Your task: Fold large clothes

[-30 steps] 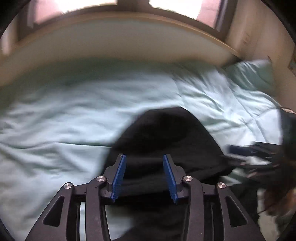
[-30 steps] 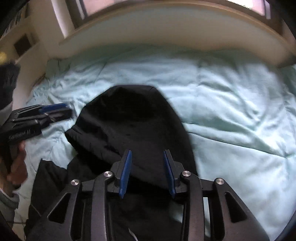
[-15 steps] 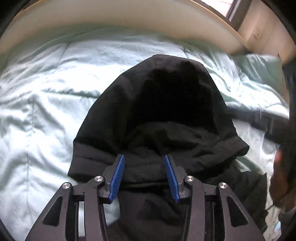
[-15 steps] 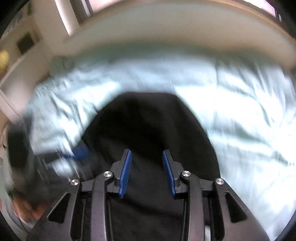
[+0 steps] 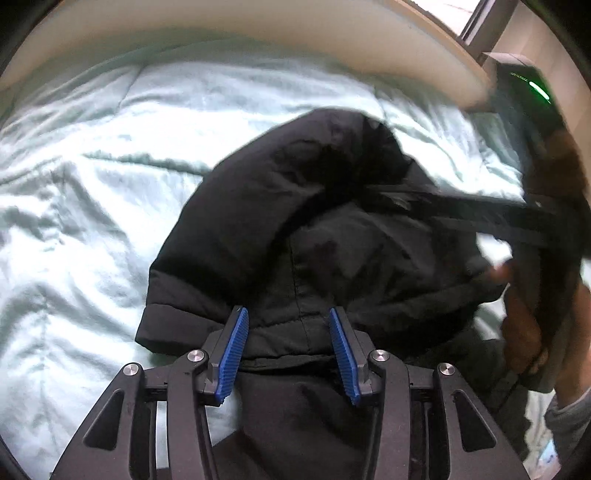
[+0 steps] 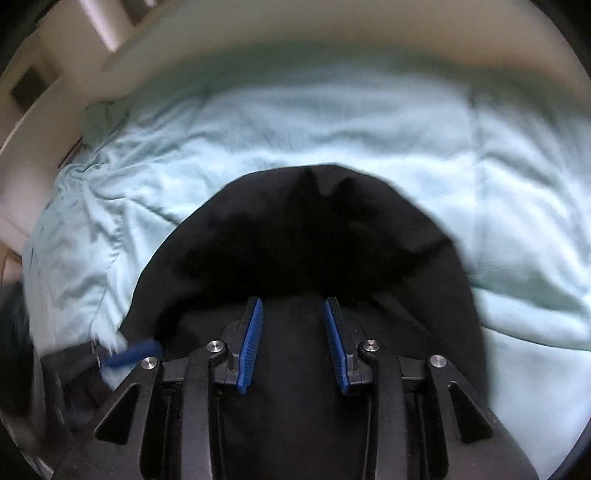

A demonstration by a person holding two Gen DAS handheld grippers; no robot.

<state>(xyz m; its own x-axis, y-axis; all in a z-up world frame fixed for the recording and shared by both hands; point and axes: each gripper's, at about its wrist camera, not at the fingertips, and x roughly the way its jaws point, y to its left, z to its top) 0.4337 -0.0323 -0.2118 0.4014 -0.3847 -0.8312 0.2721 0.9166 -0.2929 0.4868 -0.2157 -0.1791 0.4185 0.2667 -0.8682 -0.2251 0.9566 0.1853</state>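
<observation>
Black padded hooded jacket (image 5: 295, 236) on pale mint quilted bedspread (image 5: 92, 184); left gripper (image 5: 288, 347) and right gripper (image 6: 293, 343) both spread, empty.

1. Bed (image 5: 92, 229) carries everything; covered edge to edge by a pale mint quilted comforter (image 6: 369, 122), rumpled, with stitched seams and shallow creases.
2. Beyond the far edge of the bed: a cream, curved headboard (image 5: 258, 22).
3. Black padded jacket (image 5: 280, 229) lies directly on the comforter, near its middle in both wrist views. Hood end points toward the headboard, bunched and rounded.
4. Jacket's banded hem or cuff edge (image 5: 166, 317) rests flat on the comforter at the near left in the left wrist view.
5. Comforter lies bare to left and right of the jacket.
6. Right wrist view is motion-blurred; fabric detail unclear.
</observation>
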